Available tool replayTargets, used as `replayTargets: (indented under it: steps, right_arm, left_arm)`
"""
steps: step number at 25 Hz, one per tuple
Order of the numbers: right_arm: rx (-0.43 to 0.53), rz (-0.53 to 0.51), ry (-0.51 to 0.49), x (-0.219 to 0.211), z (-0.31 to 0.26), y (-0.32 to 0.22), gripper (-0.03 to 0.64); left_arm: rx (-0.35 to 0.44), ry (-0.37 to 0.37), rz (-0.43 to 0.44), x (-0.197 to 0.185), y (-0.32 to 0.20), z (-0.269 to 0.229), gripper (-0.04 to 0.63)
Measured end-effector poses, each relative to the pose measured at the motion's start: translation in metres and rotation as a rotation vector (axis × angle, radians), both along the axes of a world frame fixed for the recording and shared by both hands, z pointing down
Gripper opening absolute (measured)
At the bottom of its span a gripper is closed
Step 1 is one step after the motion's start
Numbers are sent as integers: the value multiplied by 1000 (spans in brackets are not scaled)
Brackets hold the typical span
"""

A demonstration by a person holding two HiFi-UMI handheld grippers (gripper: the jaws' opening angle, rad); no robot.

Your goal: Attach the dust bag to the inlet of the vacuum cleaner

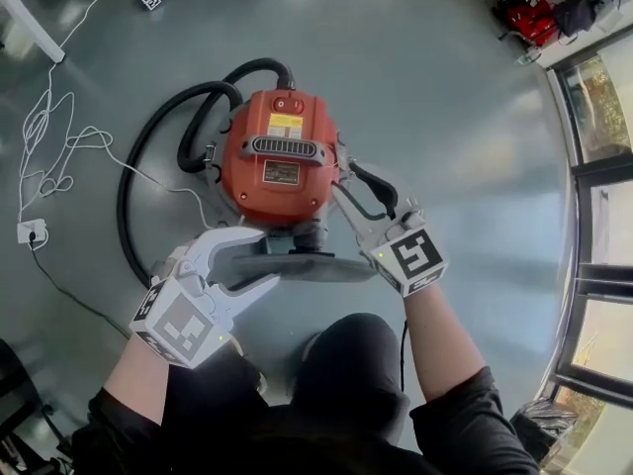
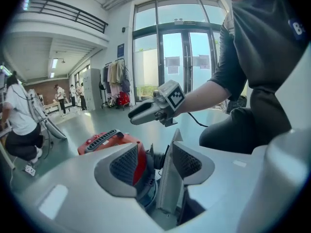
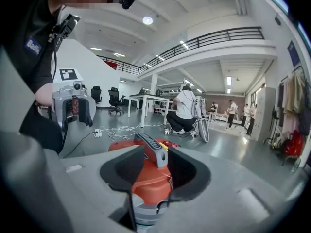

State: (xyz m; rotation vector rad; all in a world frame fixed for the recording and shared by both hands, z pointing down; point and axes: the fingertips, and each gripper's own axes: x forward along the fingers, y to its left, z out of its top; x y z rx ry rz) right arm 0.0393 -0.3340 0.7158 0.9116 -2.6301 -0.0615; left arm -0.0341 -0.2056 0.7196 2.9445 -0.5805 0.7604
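The red vacuum cleaner (image 1: 282, 166) (image 3: 148, 181) stands on the floor, its black hose (image 1: 148, 156) curling round its left side. A flat grey dust bag (image 1: 307, 266) (image 2: 167, 178) lies level at the vacuum's near side, by its grey inlet (image 1: 312, 236). My left gripper (image 1: 265, 260) (image 2: 155, 161) straddles the bag's left end. The bag's edge leans by the right pad, the left pad stands apart, so the jaws are open. My right gripper (image 1: 361, 188) (image 3: 156, 166) hovers open at the vacuum's right side, nothing between its pads, pointing at the grey handle (image 3: 151, 147).
A white cable and power strip (image 1: 32, 231) lie on the floor at left, near a white table leg (image 1: 30, 18). Tall windows (image 1: 603, 166) line the right. The person's knees (image 1: 346, 364) are right behind the bag. Other people (image 3: 187, 110) work in the background.
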Motion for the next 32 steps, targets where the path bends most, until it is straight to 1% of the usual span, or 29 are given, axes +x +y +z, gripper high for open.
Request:
replayTargets:
  steps: [4, 8, 13, 17, 22, 26, 29, 32]
  right_arm:
    - [-78, 49, -17, 4, -30, 31, 141]
    - [-135, 76, -8, 12, -73, 63, 141]
    - [-203, 133, -45, 21, -151, 100, 141]
    - [-298, 155, -78, 21, -211, 134, 137]
    - [-340, 134, -135, 16, -285, 173, 130]
    - [-357, 81, -198, 18, -339, 201, 126]
    - [-338, 27, -223, 18, -371, 220, 126]
    - [-310, -17, -207, 19, -387, 238, 126]
  left_arm:
    - [12, -23, -53, -24, 5, -52, 215]
    - [0, -1, -109, -30, 15, -112, 193]
    - [-9, -17, -137, -38, 35, -193, 189]
    - [-38, -10, -165, -43, 50, -267, 186]
    - [-29, -10, -191, -36, 82, -347, 170]
    - [4, -18, -231, -20, 109, -400, 167]
    - [33, -27, -271, -15, 127, -430, 167]
    - [50, -26, -301, -11, 143, -448, 169]
